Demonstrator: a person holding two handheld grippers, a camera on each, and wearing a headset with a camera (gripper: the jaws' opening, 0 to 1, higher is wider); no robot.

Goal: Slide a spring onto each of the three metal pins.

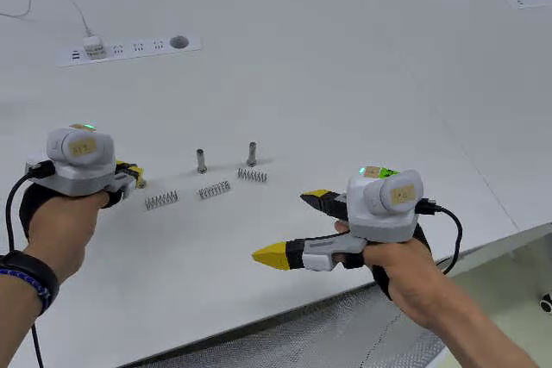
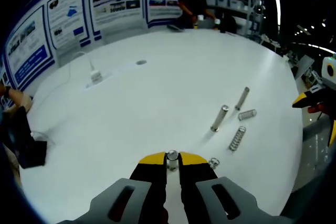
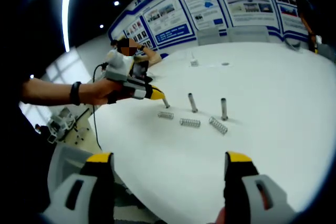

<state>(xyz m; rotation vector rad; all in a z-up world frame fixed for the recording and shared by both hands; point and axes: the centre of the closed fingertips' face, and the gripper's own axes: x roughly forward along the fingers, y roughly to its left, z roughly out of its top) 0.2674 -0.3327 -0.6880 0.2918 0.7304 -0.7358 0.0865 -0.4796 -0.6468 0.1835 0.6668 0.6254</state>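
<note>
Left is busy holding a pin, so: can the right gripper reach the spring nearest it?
Probably yes. The right gripper is open, and bare table lies between it and that spring; the nearest pin stands beyond the spring, off the path.

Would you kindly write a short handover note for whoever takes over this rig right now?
Left gripper: shut on one pin, low at the table.
Right gripper: open, holding nothing, back from the parts.
Second pin and third pin stand upright on the table. Three springs lie loose in front of them.
Done: no spring is on a pin yet.
Left: all three.
</note>
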